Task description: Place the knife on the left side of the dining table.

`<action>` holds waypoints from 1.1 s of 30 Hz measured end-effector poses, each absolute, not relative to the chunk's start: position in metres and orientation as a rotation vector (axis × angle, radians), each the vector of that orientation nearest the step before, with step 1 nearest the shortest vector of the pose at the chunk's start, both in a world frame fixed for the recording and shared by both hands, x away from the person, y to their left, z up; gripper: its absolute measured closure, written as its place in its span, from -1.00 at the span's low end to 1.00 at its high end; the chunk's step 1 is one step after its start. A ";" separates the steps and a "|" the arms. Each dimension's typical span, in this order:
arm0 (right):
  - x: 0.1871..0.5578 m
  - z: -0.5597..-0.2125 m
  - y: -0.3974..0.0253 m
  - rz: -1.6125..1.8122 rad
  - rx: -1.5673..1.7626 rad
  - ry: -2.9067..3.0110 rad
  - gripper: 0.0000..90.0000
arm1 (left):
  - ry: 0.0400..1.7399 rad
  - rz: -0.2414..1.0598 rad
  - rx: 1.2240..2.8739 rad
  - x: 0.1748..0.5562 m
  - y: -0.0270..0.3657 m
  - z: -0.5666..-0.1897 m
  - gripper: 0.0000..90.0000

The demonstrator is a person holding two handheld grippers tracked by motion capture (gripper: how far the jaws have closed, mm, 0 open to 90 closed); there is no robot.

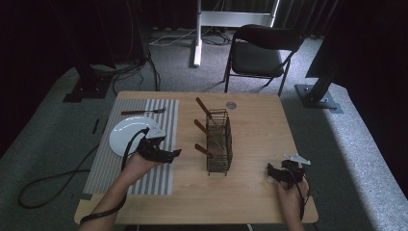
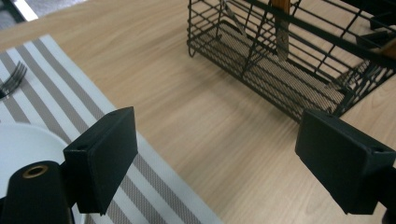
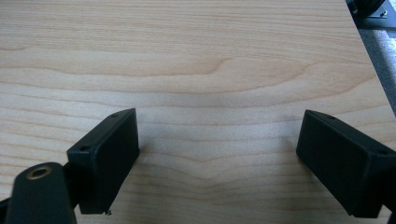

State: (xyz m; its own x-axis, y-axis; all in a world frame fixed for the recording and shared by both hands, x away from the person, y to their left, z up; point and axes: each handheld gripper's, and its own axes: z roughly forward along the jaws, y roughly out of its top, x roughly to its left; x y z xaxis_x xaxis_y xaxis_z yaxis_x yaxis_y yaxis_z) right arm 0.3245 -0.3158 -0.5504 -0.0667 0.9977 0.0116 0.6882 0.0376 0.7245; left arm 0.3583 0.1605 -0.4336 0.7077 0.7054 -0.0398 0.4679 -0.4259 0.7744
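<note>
Dim room, grey carpet, folding chair [image 1: 260,53] beyond a wooden table [image 1: 250,120]. Striped placemat [image 1: 134,144] on the table's left, with a white plate [image 1: 126,134] on it and a fork [image 1: 143,111] laid at its far end.

Wire cutlery basket [image 1: 219,142] stands mid-table, just right of the mat. Three wooden-handled utensils [image 1: 203,150] lean out of it toward the left.

Left gripper [image 1: 168,155] hovers over the mat's right edge beside the plate, jaws spread wide, holding nothing, aimed at the basket. Right gripper [image 1: 276,172] near the right near corner, well apart from the basket, jaws likewise spread and empty over bare wood.

Judgement: place setting looks partly done, with plate and fork out and three pieces left in the basket.

Utensil heads sit behind the wire mesh; cannot tell knife from spoon. Small round object [image 1: 231,105] at the far edge unidentifiable.
</note>
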 end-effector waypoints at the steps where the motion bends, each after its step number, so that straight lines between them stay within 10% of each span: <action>1: 0.324 -0.550 -0.316 0.787 1.700 1.809 -0.73 | 0.891 0.367 2.093 0.359 0.159 -0.433 -0.71; 33: 0.325 -0.550 -0.316 0.789 1.701 1.808 -0.73 | 0.834 0.337 2.072 0.399 0.105 -0.392 -0.67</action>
State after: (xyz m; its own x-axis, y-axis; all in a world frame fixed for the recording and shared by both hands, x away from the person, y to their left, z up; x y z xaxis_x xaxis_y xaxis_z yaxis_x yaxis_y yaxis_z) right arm 0.3245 -0.3158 -0.5504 -0.0664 0.9977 0.0125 0.6879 0.0367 0.7248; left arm 0.3990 0.1050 -0.3922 0.7406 0.6691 -0.0619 0.4389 -0.4119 0.7986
